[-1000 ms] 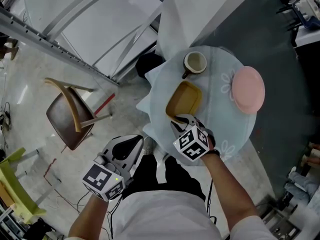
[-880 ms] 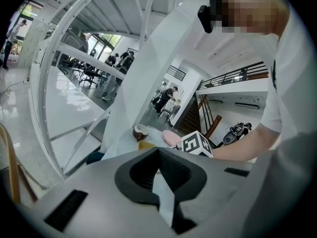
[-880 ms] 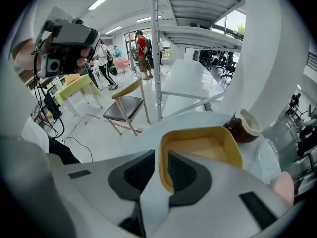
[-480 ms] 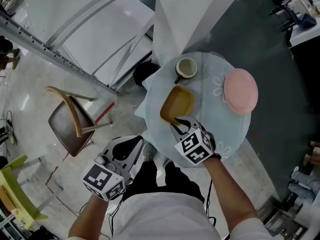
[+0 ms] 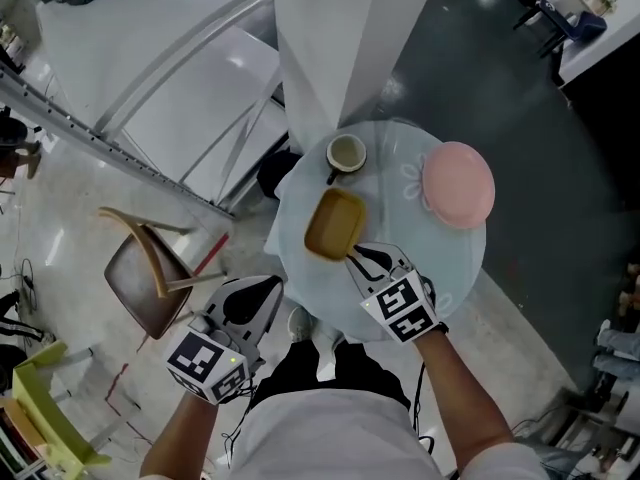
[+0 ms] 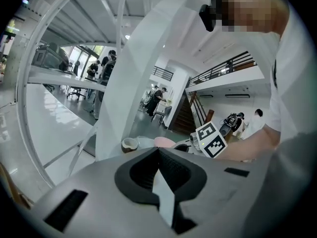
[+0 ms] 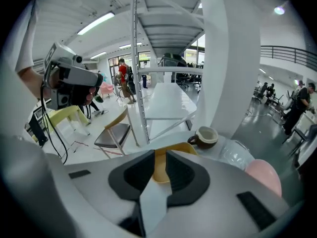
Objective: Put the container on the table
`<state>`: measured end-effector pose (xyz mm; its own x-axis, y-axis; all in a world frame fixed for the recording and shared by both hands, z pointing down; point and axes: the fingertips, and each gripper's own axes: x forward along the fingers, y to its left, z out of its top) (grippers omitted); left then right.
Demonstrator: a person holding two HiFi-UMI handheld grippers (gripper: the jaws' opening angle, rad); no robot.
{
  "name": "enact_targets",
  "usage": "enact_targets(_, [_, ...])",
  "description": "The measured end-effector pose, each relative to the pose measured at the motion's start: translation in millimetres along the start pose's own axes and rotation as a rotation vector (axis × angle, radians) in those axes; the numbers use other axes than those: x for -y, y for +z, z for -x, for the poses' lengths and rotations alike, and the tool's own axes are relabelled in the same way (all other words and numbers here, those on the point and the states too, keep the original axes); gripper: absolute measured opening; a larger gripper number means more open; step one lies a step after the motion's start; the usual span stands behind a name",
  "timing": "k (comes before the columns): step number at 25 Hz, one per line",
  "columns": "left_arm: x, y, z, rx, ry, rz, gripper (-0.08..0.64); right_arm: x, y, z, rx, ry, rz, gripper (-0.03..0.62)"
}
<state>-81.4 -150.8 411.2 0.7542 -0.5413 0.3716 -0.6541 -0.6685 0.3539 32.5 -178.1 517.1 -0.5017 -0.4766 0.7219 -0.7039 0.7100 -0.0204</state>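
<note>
A yellow rectangular container [image 5: 335, 223] rests on the round table [image 5: 440, 253] with its pale blue cloth, just below a brown-and-cream cup [image 5: 346, 154]. My right gripper [image 5: 365, 257] reaches over the table's near edge and is shut on the container's near rim. In the right gripper view the yellow container [image 7: 159, 171] shows between the jaws of the right gripper [image 7: 159, 155], with the cup [image 7: 204, 135] beyond. My left gripper [image 5: 262, 294] hangs off the table to the left, shut and holding nothing. In its own view the left gripper [image 6: 158, 151] has its jaws together.
A pink plate [image 5: 458, 184] lies on the table's right side. A white pillar [image 5: 330, 48] rises just behind the table. A brown chair [image 5: 150, 273] stands on the floor to the left, and a yellow-green chair [image 5: 40, 398] at the far left edge.
The head camera has shifted, so the table now sits further left and lower in view. My right gripper stays on the container's near rim; the left gripper has hardly moved.
</note>
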Motion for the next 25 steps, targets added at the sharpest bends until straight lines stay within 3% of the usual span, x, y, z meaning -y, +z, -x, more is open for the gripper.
enact_targets(10, [38.4, 31.8, -7.5, 0.023, -0.044, -0.094, 0.021, 14.0, 16.1, 75.1, 0.150, -0.069, -0.098, 0.077])
enact_targets(25, [102.3, 57.3, -10.0, 0.060, -0.109, -0.182, 0.021, 14.4, 23.1, 177.4, 0.318, -0.152, -0.168, 0.077])
